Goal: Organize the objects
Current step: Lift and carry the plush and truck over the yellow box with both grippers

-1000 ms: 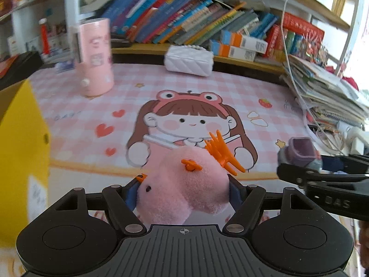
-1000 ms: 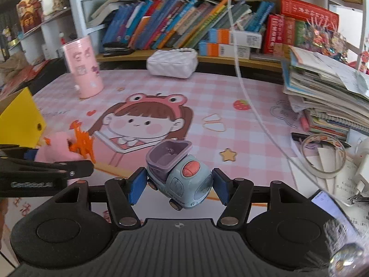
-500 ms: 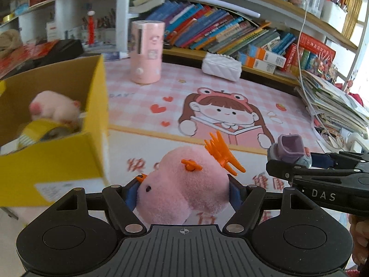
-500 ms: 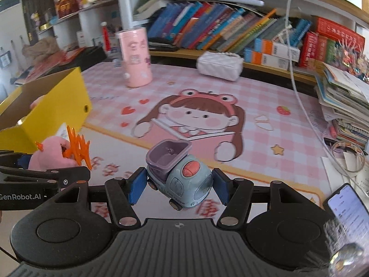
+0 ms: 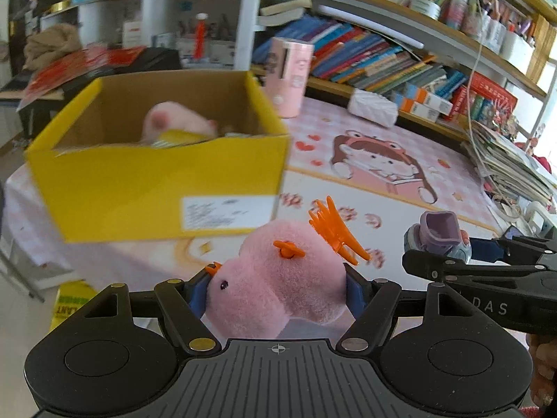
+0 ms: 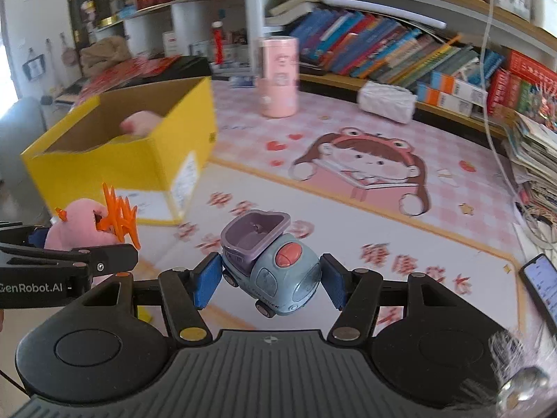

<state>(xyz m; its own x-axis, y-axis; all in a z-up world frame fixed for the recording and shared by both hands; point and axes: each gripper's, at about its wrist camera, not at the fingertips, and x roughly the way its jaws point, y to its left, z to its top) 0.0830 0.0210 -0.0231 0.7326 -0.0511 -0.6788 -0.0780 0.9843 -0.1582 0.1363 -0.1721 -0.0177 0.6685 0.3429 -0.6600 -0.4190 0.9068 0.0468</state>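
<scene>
The left gripper (image 5: pixel 276 291) is clamped on a pink plush toy (image 5: pixel 278 292) with orange fins, held above the counter (image 5: pixel 383 188) just in front of an open yellow box (image 5: pixel 156 181). Inside the box lie another pink plush (image 5: pixel 174 122) and something yellow, too blurred to name. The right gripper (image 6: pixel 271 280), to its right, grips a blue toy truck (image 6: pixel 275 275); a pink cylinder (image 6: pixel 278 76) and white pouch (image 6: pixel 386 101) stand beyond.

The yellow box (image 5: pixel 156 188) is blurring, its near wall hiding most of the pink plush (image 5: pixel 174 120) inside. At the desk's right edge, the phone (image 6: pixel 543 280) is running off the frame.
</scene>
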